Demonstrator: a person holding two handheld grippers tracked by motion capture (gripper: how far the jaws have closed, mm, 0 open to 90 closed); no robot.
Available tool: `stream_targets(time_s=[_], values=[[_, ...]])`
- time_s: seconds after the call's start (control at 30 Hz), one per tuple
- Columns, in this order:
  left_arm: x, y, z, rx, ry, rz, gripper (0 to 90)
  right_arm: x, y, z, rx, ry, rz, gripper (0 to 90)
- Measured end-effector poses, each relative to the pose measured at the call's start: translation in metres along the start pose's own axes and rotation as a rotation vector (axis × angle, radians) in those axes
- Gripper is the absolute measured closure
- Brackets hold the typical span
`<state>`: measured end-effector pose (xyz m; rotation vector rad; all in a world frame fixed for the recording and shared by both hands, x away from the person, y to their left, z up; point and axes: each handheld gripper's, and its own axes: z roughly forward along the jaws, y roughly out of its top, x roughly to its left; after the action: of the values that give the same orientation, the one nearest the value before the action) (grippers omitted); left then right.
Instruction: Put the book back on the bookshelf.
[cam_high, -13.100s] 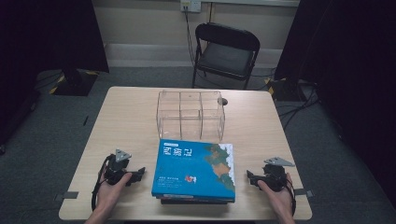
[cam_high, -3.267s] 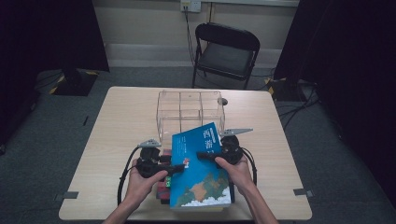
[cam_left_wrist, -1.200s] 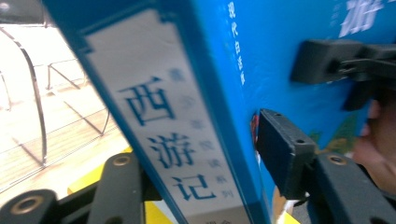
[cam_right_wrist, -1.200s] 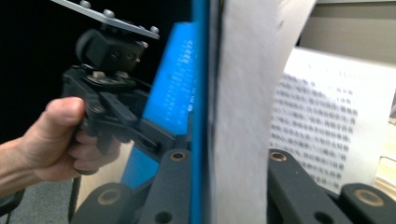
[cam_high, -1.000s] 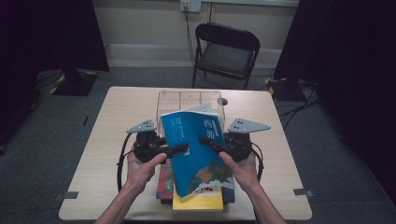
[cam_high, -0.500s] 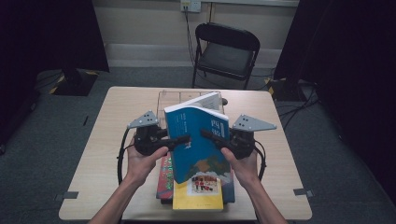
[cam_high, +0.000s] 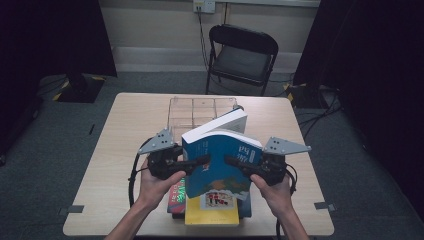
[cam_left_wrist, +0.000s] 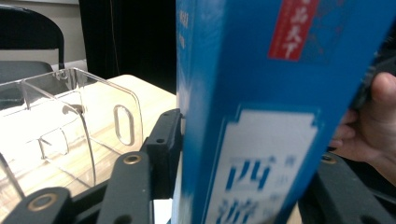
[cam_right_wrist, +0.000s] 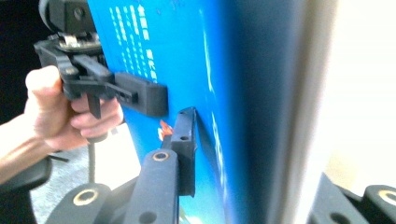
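A thick blue book (cam_high: 220, 160) stands upright over a stack of books, spine side toward me, white page block up and back. My left gripper (cam_high: 202, 161) grips its left edge and my right gripper (cam_high: 231, 161) its right edge. Both pairs of jaws have just been opening, with the book still between them. In the left gripper view the black jaws of the left gripper (cam_left_wrist: 247, 149) flank the blue book (cam_left_wrist: 261, 93). In the right gripper view one pad of the right gripper (cam_right_wrist: 271, 158) lies flat on the blue cover (cam_right_wrist: 187, 56).
Under the blue book lie a yellow book (cam_high: 210, 215) and a red book (cam_high: 176, 192) near the table's (cam_high: 125, 130) front edge. A clear compartment box (cam_high: 200, 107) stands just behind. A black chair (cam_high: 242, 55) is beyond the table.
The blue book has swung from a lean to nearly upright and shifted toward the clear box. Both hands have moved up and away with it, and more of the yellow book shows.
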<state>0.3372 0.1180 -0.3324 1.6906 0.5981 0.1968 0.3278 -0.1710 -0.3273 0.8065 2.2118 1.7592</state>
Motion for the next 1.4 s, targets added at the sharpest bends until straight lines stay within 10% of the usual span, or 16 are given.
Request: stream_targets(time_s=[0.33,0.67,0.93,1.4], values=[[-0.01,-0.005,-0.006,-0.004,0.004,0.047,58.4,-0.005,-0.006,-0.02,-0.007,-0.111,-0.009,46.0],[-0.019,-0.009,-0.009,-0.016,-0.01,0.054,57.4,-0.026,-0.021,-0.007,0.036,-0.061,0.017,32.1],[-0.019,-0.008,-0.008,-0.008,-0.007,0.033,57.0,-0.022,-0.019,-0.006,0.056,-0.093,0.006,34.8],[-0.031,-0.007,0.008,0.037,0.094,0.128,56.6,-0.022,-0.018,-0.009,0.067,-0.101,-0.019,42.5]])
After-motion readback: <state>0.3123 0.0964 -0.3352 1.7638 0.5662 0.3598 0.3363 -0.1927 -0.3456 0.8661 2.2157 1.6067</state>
